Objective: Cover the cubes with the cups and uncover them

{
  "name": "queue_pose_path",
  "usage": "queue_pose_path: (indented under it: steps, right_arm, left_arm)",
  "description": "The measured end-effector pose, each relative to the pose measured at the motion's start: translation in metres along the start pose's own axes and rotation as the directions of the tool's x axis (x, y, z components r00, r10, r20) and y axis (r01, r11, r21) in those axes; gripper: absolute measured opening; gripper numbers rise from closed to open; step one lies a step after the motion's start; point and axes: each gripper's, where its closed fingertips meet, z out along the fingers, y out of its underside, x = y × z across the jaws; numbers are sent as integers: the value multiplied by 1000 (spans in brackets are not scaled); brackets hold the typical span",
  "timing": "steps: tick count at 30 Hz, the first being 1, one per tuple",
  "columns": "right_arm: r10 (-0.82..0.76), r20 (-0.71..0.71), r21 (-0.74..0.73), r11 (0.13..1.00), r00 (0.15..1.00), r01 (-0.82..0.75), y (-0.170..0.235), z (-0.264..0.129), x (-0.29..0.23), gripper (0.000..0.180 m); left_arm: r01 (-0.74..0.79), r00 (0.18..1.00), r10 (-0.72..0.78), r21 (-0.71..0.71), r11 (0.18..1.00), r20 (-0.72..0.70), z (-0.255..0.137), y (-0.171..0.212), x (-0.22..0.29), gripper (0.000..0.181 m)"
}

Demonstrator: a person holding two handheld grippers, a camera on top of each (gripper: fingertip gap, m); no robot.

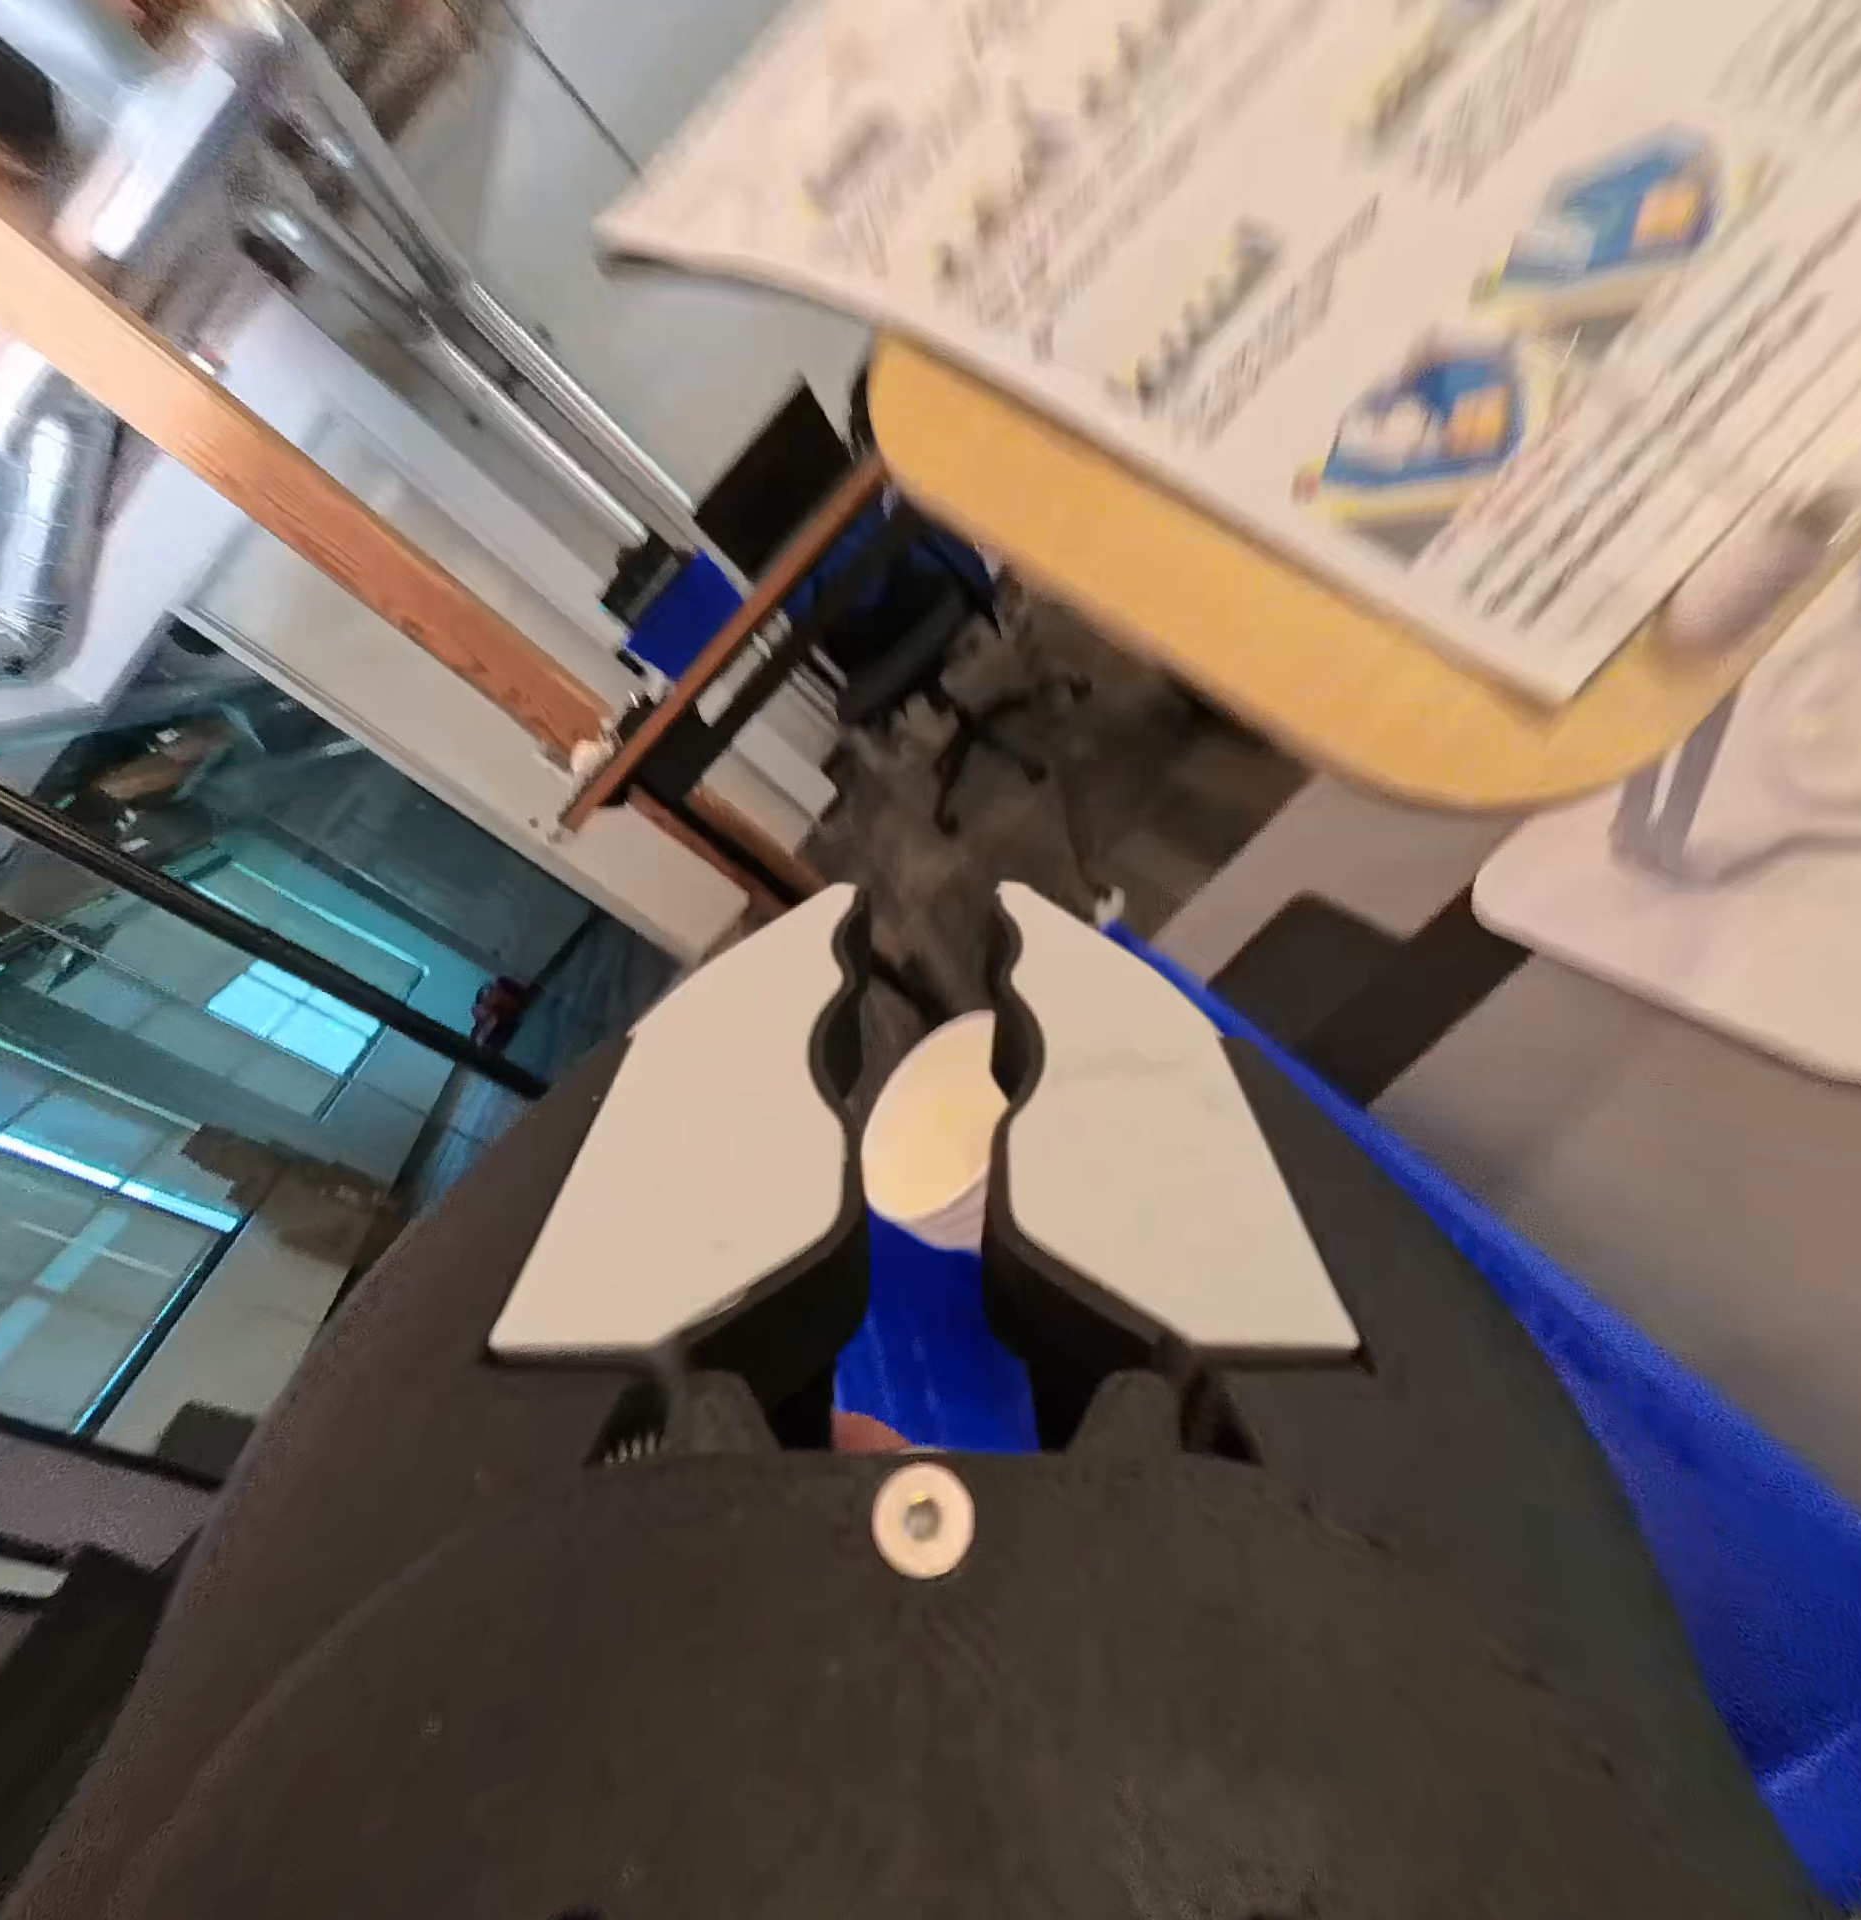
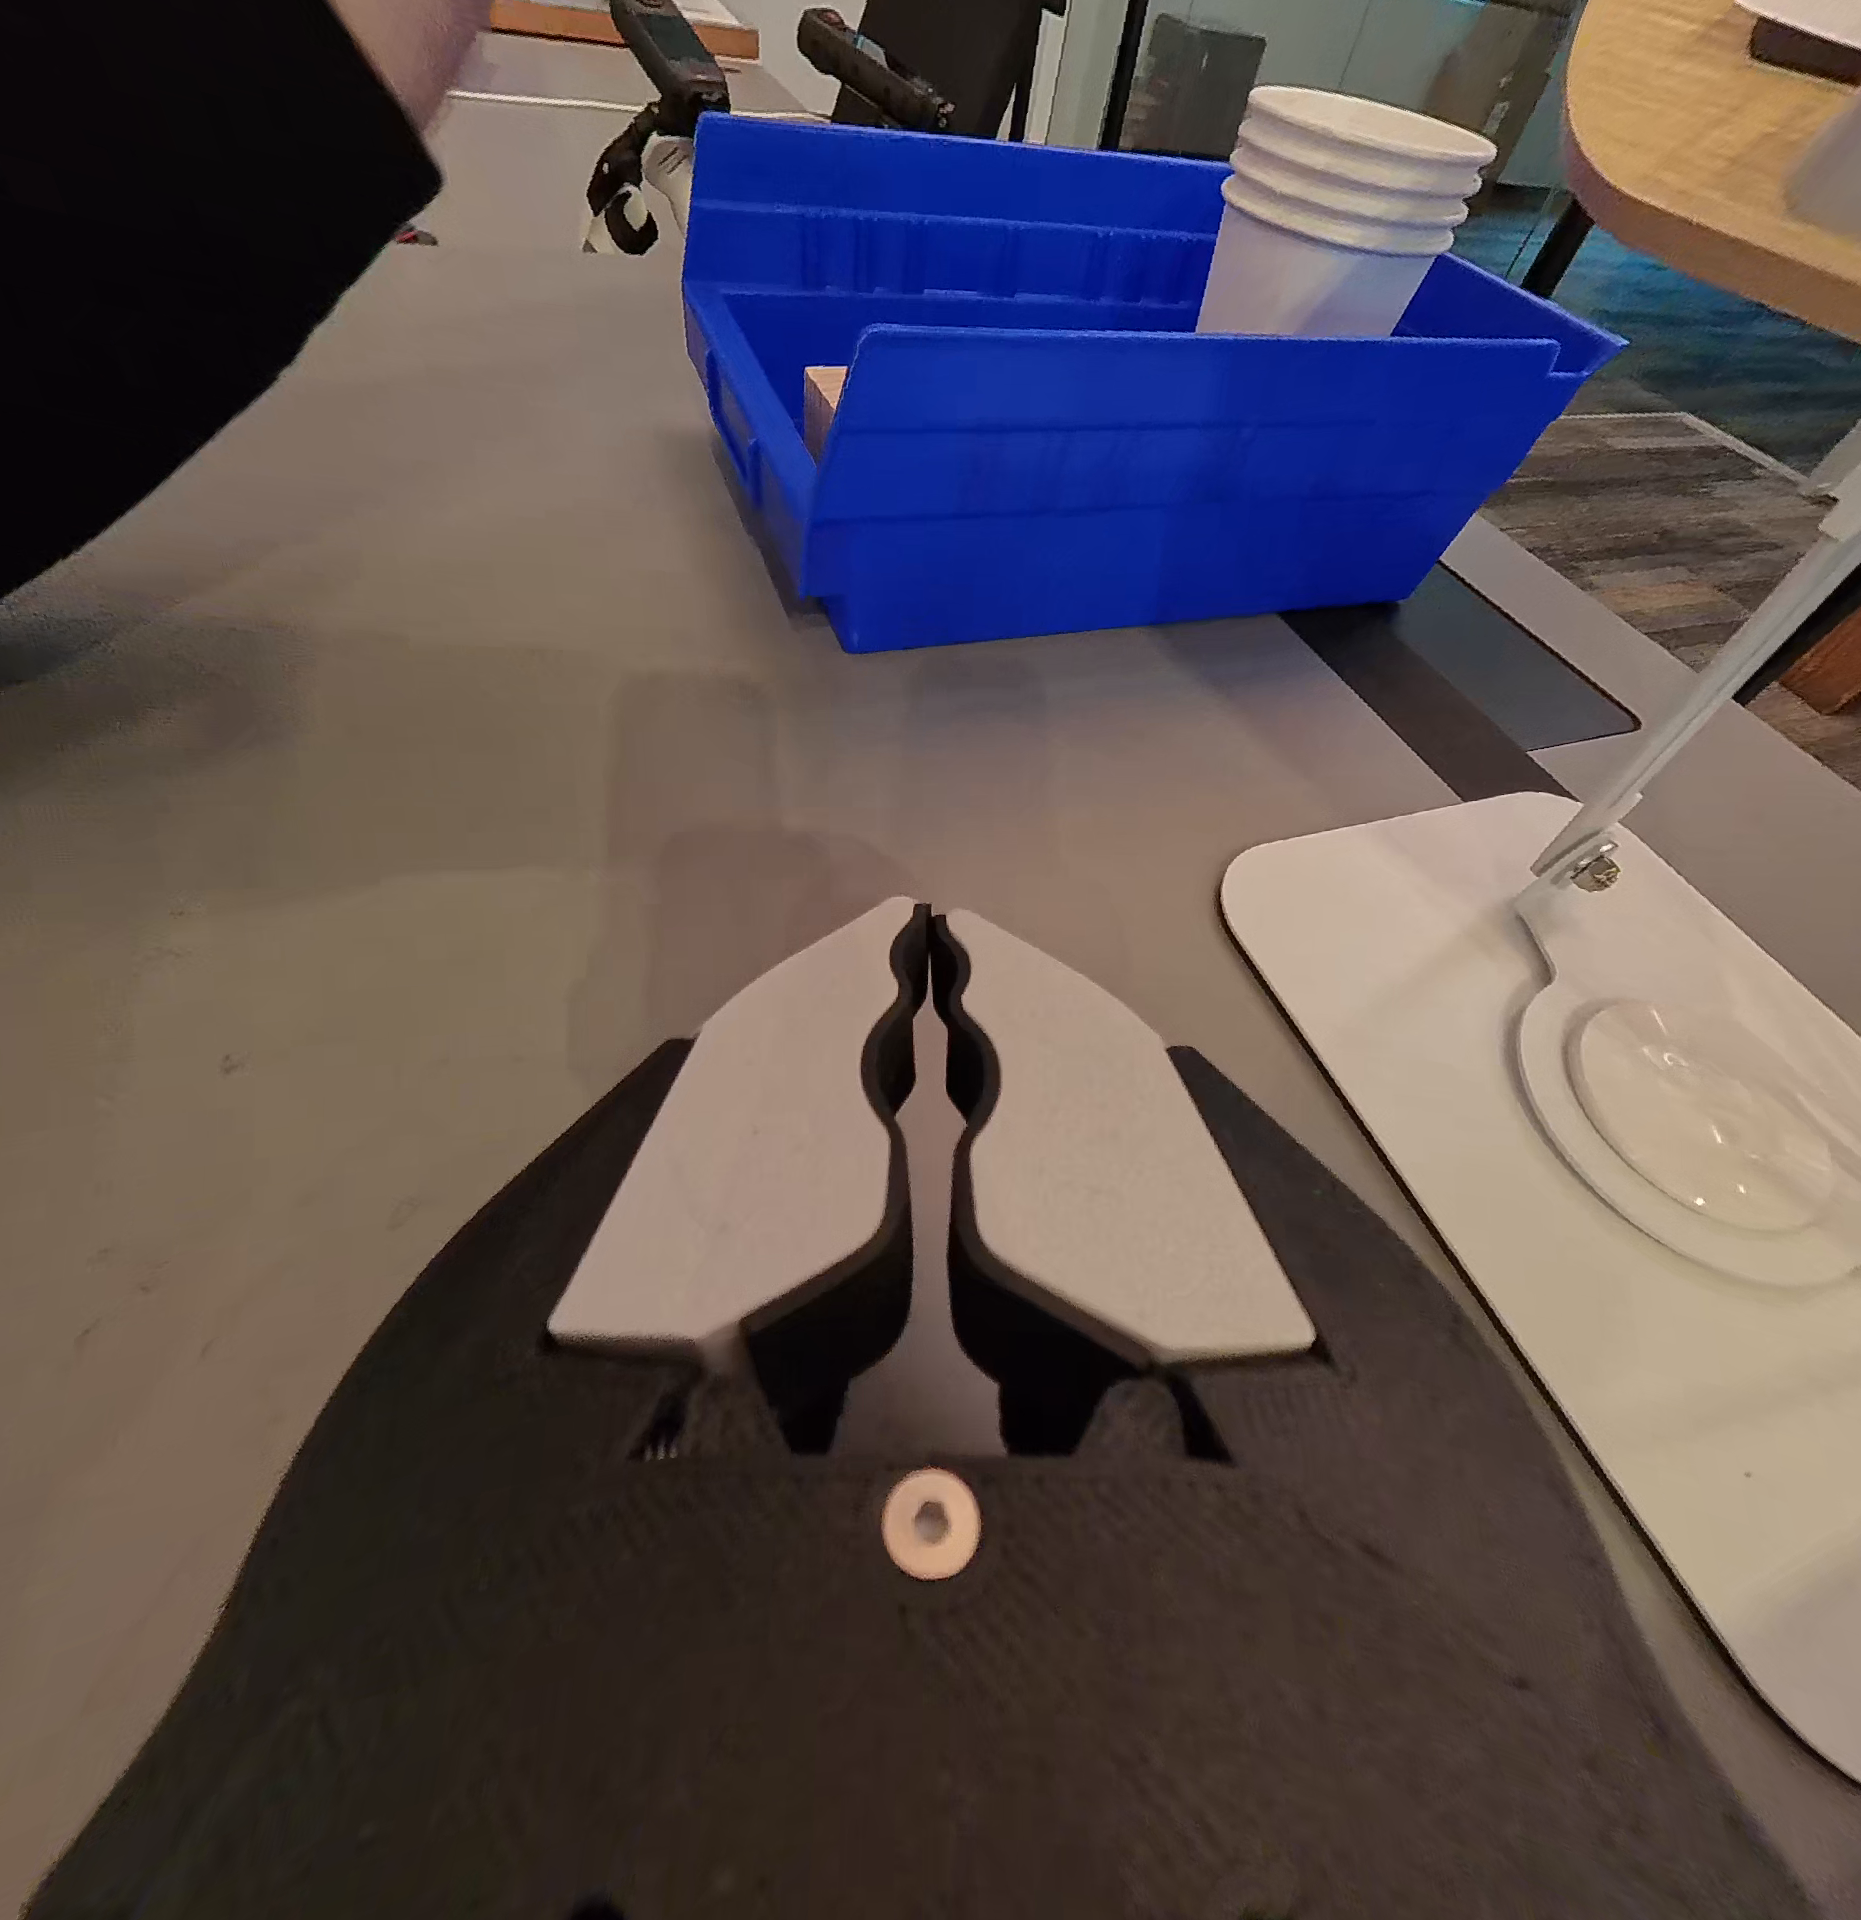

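Left wrist view is tilted and motion-blurred; the left gripper (image 1: 926, 935), with pale grey pads on a black printed body, is seen with its jaws parted by a narrow gap, and a white paper cup (image 1: 931, 1127) is seen between the fingers, its mouth turned toward the camera and one side touching the inner edge of 1 finger. Whether the cup is truly pinched cannot be told from this angle. Beneath the cup the blue plastic bin (image 1: 931, 1340) is visible through the gap. Farther off, a blurred white printed sheet (image 1: 1269, 239) lies on a rounded light-wood tabletop (image 1: 1165, 582). In the right wrist view, the right gripper (image 2: 928, 920) is held low over the grey table (image 2: 386, 831) with its jaws pressed together at the tips and nothing between them. The blue plastic bin (image 2: 1165, 488) stands on the table well ahead of it. Inside the bin, a stack of white paper cups (image 2: 1331, 218) stands upright at the far right end, rims up, and a corner of 1 light wooden cube (image 2: 824, 410) shows at the near left end behind the front wall, uncovered. A flat white stand base (image 2: 1425, 997) with a thin slanted rod lies on the table to the right of the gripper. A dark blurred shape (image 2: 157, 260) fills the upper left corner.
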Motion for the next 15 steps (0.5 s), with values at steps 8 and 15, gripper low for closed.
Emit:
queue_pose_path:
  steps: [8,15]
  right_arm:
    - [-14,6,-20,1000,1000,15,2,2,-2,0]
    - [-25,11,-30,999,1000,25,4,3,-4,0]
  left_arm:
    - [-53,971,2,-204,977,-239,46,67,0,23]
    - [-73,930,-32,-270,960,-366,60,104,8,22]
